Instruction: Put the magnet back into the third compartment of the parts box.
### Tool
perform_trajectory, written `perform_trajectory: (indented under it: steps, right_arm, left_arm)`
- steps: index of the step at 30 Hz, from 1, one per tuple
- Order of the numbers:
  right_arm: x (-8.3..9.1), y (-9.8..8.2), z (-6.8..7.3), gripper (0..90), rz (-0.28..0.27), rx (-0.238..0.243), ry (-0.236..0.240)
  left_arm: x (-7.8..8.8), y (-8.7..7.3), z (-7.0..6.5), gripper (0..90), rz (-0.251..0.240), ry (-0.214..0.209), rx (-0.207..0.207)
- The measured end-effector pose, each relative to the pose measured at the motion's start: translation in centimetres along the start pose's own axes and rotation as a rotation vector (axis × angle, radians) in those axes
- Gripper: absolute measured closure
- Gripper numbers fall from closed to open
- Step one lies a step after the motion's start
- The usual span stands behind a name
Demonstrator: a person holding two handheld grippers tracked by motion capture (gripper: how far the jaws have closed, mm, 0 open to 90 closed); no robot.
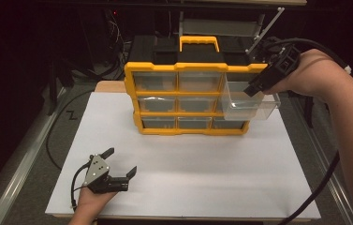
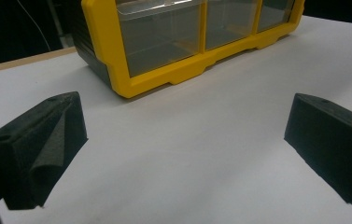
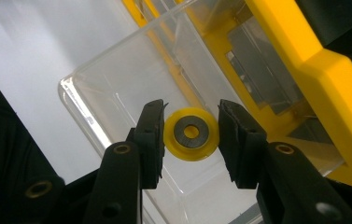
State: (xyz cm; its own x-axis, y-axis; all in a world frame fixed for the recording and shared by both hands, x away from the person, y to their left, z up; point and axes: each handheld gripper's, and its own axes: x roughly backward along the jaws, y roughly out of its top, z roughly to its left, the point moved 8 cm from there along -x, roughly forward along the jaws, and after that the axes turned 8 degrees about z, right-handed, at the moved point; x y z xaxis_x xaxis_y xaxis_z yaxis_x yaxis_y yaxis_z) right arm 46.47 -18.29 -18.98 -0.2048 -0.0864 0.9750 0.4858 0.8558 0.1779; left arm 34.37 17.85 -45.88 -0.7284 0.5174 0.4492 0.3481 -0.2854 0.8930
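While the left claw [image 1: 120,163] rests wide open and empty on the white sheet covering the bench [image 1: 179,164] at the lower left of the high view, touching nothing, the work goes on at the upper right. Centre frame stands the yellow-framed plastic organiser with clear drawers [image 1: 190,96], its lowest row also showing at the top of the left claw view. From its right-hand column a clear plastic drawer [image 1: 251,101] is pulled well out, and the right claw [image 1: 253,86] hangs over it, pointing down into the tray. In the right claw view, a small yellow plastic disc with a grey metal ring at its centre [image 3: 191,134] sits squarely between the two black pads, which are closed onto its rim on either side, above the drawer's floor. The disc looks light, stiff and smooth, so it could slip or twist if squeezed off-centre; gripping across the full width of the rim, as now, seems the soundest hold. The thin-walled drawer looks easily nudged.
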Motion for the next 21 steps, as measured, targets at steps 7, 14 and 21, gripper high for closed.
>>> perform_trajectory:
  steps: [7, 14, 21]
  right_arm:
    - [-1.3, -0.1, 0.0, 64.2, 0.022, -0.002, 0.007]
    - [-1.2, 0.1, 0.1, 64.2, 0.014, 0.0, 0.009]
    - [-1.1, 0.1, 0.0, 63.9, 0.009, -0.004, 0.002]
  left_arm:
    - [0.0, 0.0, 0.0, 0.2, 0.001, 0.0, -0.001]
    - [0.0, 0.0, 0.0, 0.2, 0.0, 0.0, -0.001]
    - [0.0, 0.0, 0.0, 0.2, 0.0, 0.0, -0.001]
